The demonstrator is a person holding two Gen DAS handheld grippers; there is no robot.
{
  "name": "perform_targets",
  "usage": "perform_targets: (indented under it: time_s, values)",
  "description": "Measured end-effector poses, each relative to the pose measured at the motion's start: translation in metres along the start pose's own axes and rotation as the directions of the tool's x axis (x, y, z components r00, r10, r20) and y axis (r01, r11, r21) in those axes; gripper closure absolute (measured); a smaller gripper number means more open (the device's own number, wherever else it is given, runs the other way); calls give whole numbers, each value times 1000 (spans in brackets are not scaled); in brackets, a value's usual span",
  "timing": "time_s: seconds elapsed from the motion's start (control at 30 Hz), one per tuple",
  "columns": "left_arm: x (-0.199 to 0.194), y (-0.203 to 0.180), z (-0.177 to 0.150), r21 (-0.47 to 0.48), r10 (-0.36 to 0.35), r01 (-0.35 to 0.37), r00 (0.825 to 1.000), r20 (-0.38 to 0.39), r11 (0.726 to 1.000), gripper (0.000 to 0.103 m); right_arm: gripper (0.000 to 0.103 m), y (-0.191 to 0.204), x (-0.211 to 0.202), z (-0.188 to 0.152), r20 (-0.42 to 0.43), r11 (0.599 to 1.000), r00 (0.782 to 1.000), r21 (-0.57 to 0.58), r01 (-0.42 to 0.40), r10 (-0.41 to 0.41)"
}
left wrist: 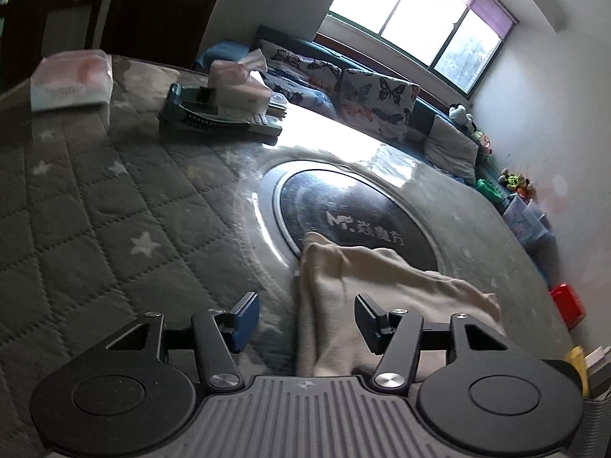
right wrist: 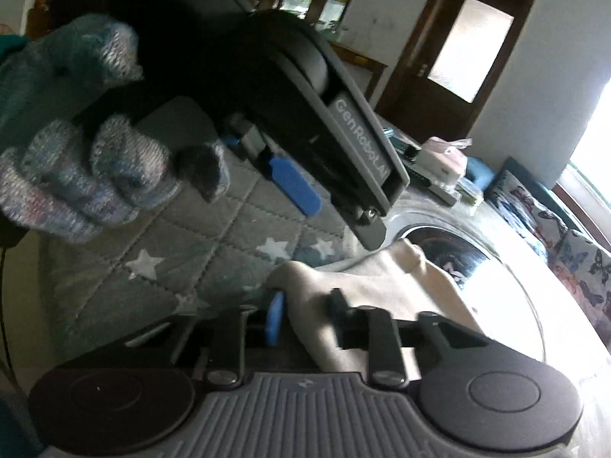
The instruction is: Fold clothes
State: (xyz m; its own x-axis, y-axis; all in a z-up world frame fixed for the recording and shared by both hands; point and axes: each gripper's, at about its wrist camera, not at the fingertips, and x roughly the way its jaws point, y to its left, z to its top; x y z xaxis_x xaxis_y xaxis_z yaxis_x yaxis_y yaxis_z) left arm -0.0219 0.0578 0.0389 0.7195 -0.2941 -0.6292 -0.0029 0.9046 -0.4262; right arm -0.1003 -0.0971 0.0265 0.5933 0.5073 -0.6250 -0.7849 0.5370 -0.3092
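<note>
A cream cloth [left wrist: 366, 290] lies bunched on the table, part of it over a dark round disc [left wrist: 343, 210]. My left gripper [left wrist: 307, 318] is open just above the cloth's near left edge; its fingers stand wide apart and hold nothing. In the right wrist view my right gripper [right wrist: 303, 318] is open, its fingers on either side of a raised fold of the same cloth [right wrist: 366, 286]. The left gripper [right wrist: 336, 175] hangs above it, held by a gloved hand [right wrist: 76, 175].
A grey quilted cover with white stars [left wrist: 114, 210] spreads over the table's left part. Tissue packs [left wrist: 72, 80], a tissue box [left wrist: 240, 84] and a dark-green device [left wrist: 214, 114] sit at the far end. A butterfly-print sofa [left wrist: 362, 91] and a window [left wrist: 420, 19] lie beyond.
</note>
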Motion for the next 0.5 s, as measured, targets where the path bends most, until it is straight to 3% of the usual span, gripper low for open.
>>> perform_targets:
  time_s: [0.23, 0.5]
  values:
    - [11, 2, 6, -149, -62, 56, 998, -32, 987, 39, 96, -37, -18, 4, 52, 975, 997, 212, -64, 54]
    - [24, 5, 3, -280, -84, 58, 993, -81, 958, 41, 97, -55, -42, 0, 106, 954, 992, 283, -96, 69]
